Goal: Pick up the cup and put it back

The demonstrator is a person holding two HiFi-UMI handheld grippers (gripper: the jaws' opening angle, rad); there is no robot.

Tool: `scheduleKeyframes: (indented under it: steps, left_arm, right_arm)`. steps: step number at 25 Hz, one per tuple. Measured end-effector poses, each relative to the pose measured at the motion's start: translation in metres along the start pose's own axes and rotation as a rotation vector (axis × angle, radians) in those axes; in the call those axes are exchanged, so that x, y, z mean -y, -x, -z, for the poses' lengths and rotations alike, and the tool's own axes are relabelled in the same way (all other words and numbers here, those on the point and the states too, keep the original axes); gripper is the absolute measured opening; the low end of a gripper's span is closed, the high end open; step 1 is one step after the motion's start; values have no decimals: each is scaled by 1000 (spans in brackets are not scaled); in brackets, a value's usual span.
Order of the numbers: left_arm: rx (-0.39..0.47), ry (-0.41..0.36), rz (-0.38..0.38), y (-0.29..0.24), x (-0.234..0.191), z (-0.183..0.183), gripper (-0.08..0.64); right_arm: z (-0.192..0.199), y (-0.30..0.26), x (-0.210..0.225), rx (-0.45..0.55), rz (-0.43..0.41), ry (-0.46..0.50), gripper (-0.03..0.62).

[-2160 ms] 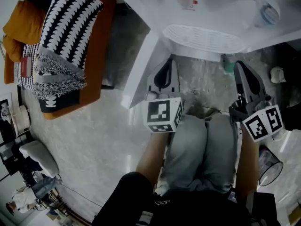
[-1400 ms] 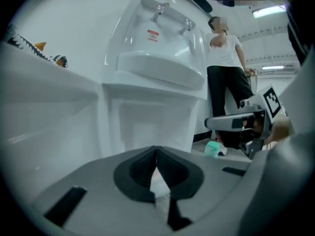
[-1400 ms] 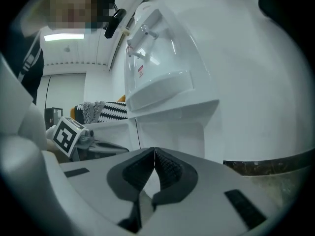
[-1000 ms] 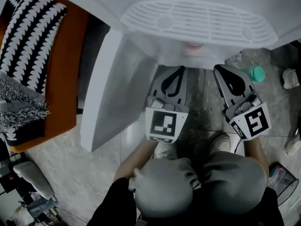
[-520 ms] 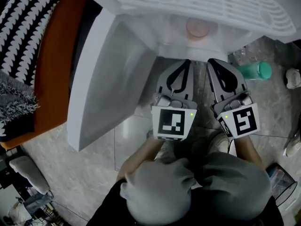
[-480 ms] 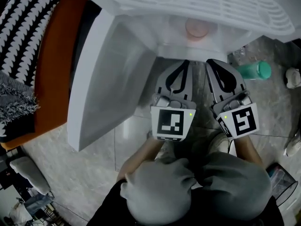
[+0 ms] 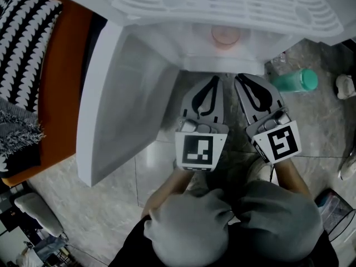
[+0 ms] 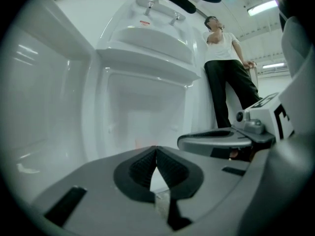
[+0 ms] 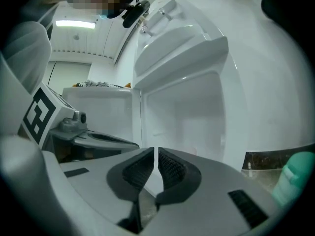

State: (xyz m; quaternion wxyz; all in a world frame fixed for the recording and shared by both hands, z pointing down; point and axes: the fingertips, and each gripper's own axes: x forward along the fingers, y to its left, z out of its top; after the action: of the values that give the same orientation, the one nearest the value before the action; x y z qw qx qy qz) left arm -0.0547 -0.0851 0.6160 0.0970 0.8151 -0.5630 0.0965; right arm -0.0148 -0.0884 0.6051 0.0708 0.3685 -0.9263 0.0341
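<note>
Both your grippers are empty, fingers pressed together: left gripper [image 7: 213,79], right gripper [image 7: 241,78]. The small pink cup [image 7: 225,36] stands upright inside the white plastic cabinet [image 7: 133,93], straight ahead betw. the two tips; neither hand's clearly nearer, approx. equal.

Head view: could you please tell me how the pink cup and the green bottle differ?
The cup is pale pink; the bottle is green. The cup sits inside the white cabinet, showing only faintly; the bottle is outside on the stone floor, plainly visible. Neither is being held.
</note>
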Motion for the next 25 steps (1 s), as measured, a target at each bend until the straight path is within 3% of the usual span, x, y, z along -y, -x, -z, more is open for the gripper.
scheduleKeyframes:
  steps: [5, 12, 18, 25]
  left_arm:
    - [-10, 14, 3, 2, -2, 4, 14]
    - [-10, 35, 8, 1, -2, 7, 14]
    - [-9, 48, -9, 4, -9, 9, 14]
    - [-27, 62, -15, 7, -15, 16, 14]
  right_arm:
    - [2, -5, -2, -8, -8, -10, 22]
    - [16, -15, -1, -37, -20, -41, 210]
    - [16, -32, 13, -39, 24, -60, 311]
    - [33, -52, 31, -65, 60, -56, 354]
